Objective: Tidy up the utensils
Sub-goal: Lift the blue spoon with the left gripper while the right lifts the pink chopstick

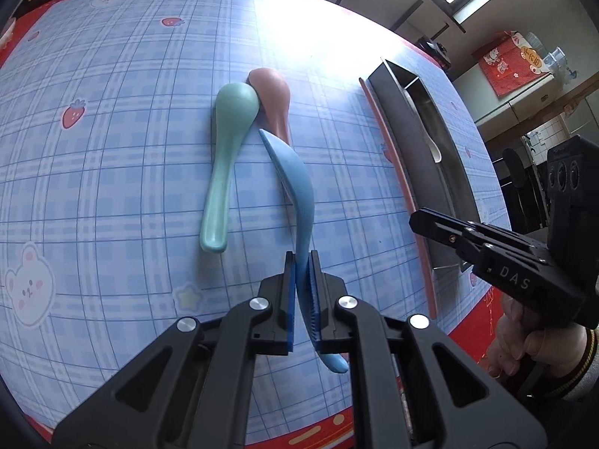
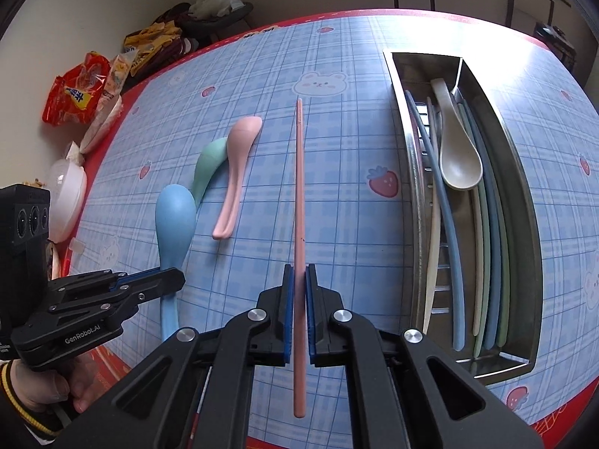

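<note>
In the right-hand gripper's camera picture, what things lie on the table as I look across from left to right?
Snack packets → blue spoon held by the left gripper → green spoon → pink spoon → pink chopstick in the right gripper → metal tray with a beige spoon inside.

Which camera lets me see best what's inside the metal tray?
The right wrist view: it looks down into the metal tray, showing a beige spoon and chopsticks. The left wrist view sees the tray side-on, mostly wall, with little inside visible.

Spoons matt plastic, smooth; tray brushed steel, shiny; tablecloth glossy vinyl; snack bags crinkly foil.
</note>
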Demonstrator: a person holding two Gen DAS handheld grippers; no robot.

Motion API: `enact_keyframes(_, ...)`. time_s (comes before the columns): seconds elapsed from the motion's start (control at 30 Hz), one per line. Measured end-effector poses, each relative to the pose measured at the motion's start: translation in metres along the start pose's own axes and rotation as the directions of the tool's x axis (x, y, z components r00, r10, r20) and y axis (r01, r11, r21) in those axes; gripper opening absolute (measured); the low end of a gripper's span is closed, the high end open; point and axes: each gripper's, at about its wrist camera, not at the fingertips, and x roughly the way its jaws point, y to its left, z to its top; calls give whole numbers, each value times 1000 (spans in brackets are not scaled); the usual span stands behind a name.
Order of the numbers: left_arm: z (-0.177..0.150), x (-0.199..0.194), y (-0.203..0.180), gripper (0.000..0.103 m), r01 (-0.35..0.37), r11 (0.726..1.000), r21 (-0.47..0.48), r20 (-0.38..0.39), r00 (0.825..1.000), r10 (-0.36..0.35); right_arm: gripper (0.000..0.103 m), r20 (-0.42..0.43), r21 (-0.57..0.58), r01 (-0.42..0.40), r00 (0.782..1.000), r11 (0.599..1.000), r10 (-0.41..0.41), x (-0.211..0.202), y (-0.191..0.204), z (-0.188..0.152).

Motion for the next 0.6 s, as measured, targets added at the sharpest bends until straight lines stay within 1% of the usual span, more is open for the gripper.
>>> enact_keyframes(0.23, -5, -16, -15, 11, 3, 999, 34, 25, 1000, -3, 6, 27, 4, -15, 1000, 1000, 15, -13, 1, -8)
enact_keyframes(0.43, -7, -17, -24, 11, 8, 999, 36, 20, 1000, -9, 6, 50, 25, -17, 999, 1000, 15, -26, -9, -18)
enact_keyframes(0.6, -2, -14, -36, 11, 9, 999, 53, 20, 1000, -10, 6, 71, 50, -21, 997, 999, 17, -33, -20, -21)
